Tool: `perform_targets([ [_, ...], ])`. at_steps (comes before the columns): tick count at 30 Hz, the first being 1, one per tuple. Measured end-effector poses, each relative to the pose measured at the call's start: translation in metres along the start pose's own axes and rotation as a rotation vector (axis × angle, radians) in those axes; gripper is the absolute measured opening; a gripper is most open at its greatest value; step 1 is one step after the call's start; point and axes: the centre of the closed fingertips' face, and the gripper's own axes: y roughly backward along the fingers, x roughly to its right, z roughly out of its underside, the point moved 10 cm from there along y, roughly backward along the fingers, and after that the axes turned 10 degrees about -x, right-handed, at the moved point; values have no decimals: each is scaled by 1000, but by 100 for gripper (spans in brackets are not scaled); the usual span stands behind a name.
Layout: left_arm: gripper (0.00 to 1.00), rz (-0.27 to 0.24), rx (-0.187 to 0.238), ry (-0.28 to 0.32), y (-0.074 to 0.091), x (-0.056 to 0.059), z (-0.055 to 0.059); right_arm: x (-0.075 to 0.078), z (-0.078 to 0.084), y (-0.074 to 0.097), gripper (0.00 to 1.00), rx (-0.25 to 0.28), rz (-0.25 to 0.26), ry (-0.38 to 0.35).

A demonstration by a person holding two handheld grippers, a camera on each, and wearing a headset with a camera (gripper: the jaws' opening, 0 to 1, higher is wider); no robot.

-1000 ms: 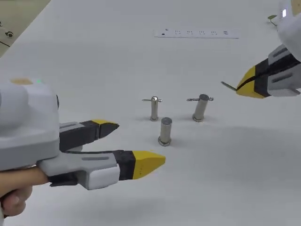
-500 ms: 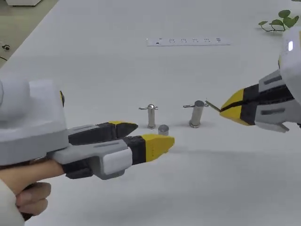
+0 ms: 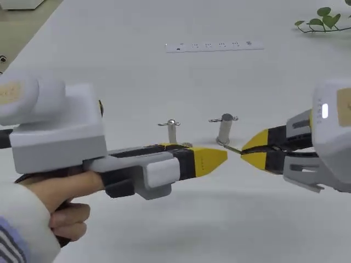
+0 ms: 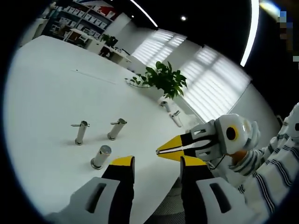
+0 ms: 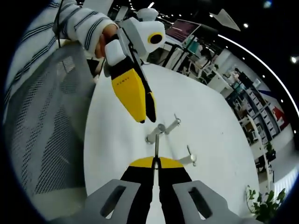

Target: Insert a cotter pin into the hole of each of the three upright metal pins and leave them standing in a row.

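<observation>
Well, pins (image 3: pixel 225 129) on wht bench (image 3: pixel 164 76); blinds (image 4: pixel 210 79)

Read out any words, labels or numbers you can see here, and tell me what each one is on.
Nothing here can be read.
Row of marks on the far white strip: too blurred to read.
Small print on the left gripper, along its yellow jaw: too small to read.

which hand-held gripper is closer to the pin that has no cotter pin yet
Left. The left hand-held gripper sits right beside the bare pin; the right hand-held gripper is farther back, aiming its held cotter pin at it.
</observation>
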Motion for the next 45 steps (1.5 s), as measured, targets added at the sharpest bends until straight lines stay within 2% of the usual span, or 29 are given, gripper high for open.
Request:
perform_targets([
  [5, 28, 0, -31, 22, -9, -2, 4, -12, -4, -2, 2, 19, -9, -6],
  [10, 21, -5, -74, 32, -15, -4, 10, -16, -4, -2, 2, 12, 18, 44],
  [15, 17, -14, -80, 23, -19, -4, 13, -16, -4, -2, 2, 14, 24, 45],
  [20, 8, -13, -63, 34, -22, -3, 12, -17, -7, -3, 2, 12, 30, 67],
  [23, 7, -27, -53, 38, -23, -4, 12, -18, -8, -3, 2, 13, 36, 71],
  [30, 2, -11, -60, 54, -24, -3, 12, -18, -8, -3, 3, 10, 43, 77],
  [33, 1, -7, -63, 60, -24, -4, 13, -19, -8, -4, 3, 3, 50, 99],
  [45, 1, 1, -96, 68, -22, -4, 15, -22, -10, -5, 3, 4, 42, 108],
])
